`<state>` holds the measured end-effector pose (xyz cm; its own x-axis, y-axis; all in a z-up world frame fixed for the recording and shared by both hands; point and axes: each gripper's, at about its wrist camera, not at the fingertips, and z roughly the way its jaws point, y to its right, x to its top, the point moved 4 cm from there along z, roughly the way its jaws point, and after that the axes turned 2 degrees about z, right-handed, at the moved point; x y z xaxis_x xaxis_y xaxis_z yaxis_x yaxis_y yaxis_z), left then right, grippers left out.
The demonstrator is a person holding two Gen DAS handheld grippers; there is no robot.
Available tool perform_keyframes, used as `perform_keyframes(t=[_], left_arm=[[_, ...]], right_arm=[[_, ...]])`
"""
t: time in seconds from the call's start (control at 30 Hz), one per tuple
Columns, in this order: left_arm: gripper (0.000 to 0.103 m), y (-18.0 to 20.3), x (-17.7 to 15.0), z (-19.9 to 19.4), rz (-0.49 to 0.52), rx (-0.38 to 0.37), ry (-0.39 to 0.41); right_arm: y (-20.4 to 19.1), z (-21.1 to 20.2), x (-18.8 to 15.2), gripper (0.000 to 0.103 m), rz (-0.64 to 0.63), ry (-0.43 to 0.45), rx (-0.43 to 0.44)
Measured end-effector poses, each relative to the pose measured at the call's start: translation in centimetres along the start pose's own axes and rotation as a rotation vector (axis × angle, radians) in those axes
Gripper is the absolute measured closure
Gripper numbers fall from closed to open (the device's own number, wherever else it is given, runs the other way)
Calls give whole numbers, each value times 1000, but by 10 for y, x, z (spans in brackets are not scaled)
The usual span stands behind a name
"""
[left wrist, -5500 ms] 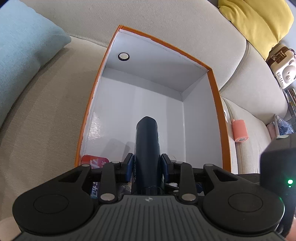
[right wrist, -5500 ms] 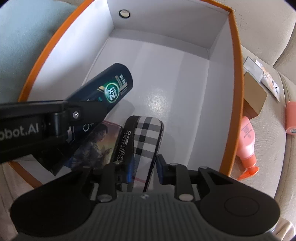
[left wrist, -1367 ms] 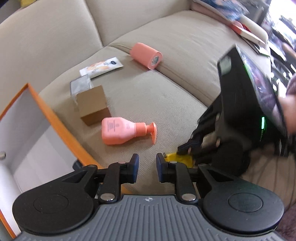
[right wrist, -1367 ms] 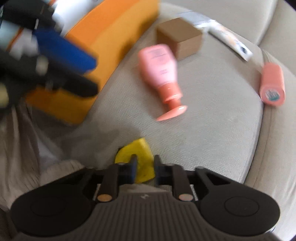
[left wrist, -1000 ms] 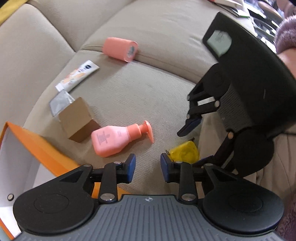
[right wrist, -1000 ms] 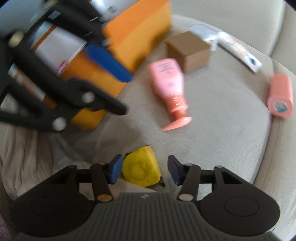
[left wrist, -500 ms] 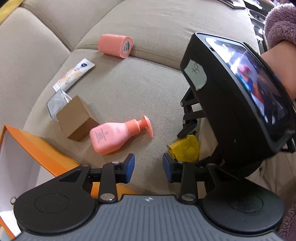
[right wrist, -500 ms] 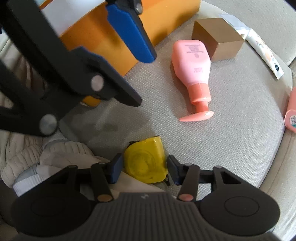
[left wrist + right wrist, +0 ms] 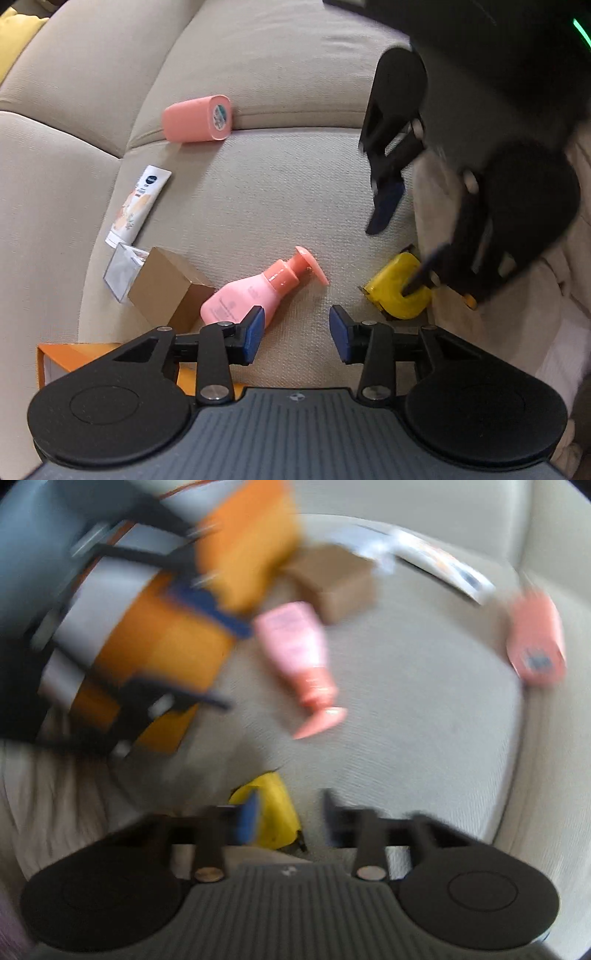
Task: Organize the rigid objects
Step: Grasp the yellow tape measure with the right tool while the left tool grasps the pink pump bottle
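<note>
A pink pump bottle lies on the beige sofa seat, just ahead of my open, empty left gripper; its base is near the left finger. A yellow tape measure lies at the seat's front right. My right gripper is open around it in the left wrist view. The blurred right wrist view shows the right gripper open, the tape measure between its fingers close to the left one, and the pump bottle beyond. The orange box is at lower left.
A brown cardboard cube, a clear packet, a white tube and a pink cylinder lie on the seat toward the backrest. The orange box fills the left of the right wrist view. Cloth-covered legs are at right.
Both grippers left the orange box and swung over the seat. The left jaws opened wider near the pump bottle. The right gripper opened and moved around the tape measure, still moving.
</note>
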<state>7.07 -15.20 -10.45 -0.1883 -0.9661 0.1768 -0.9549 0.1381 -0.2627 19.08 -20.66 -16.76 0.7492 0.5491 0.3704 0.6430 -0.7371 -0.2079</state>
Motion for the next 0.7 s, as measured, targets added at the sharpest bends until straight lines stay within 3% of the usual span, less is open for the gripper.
perform_keyframes(t=[0.07, 0.23, 0.53, 0.6, 0.7], left_arm=[[55, 3, -2, -3, -4, -5, 2], [55, 5, -9, -10, -32, -3, 15], [52, 4, -19, -23, -66, 34, 41], [51, 4, -21, -25, -74, 43, 49], [51, 4, -23, -26, -79, 53, 51]], right_arm=[[-17, 9, 1, 54, -117, -39, -14], [-36, 31, 10, 49, -214, -109, -35], [-58, 65, 24, 43, -277, -217, -118], [-62, 66, 27, 50, -287, -223, -128], [-64, 67, 31, 51, -263, -219, -127]])
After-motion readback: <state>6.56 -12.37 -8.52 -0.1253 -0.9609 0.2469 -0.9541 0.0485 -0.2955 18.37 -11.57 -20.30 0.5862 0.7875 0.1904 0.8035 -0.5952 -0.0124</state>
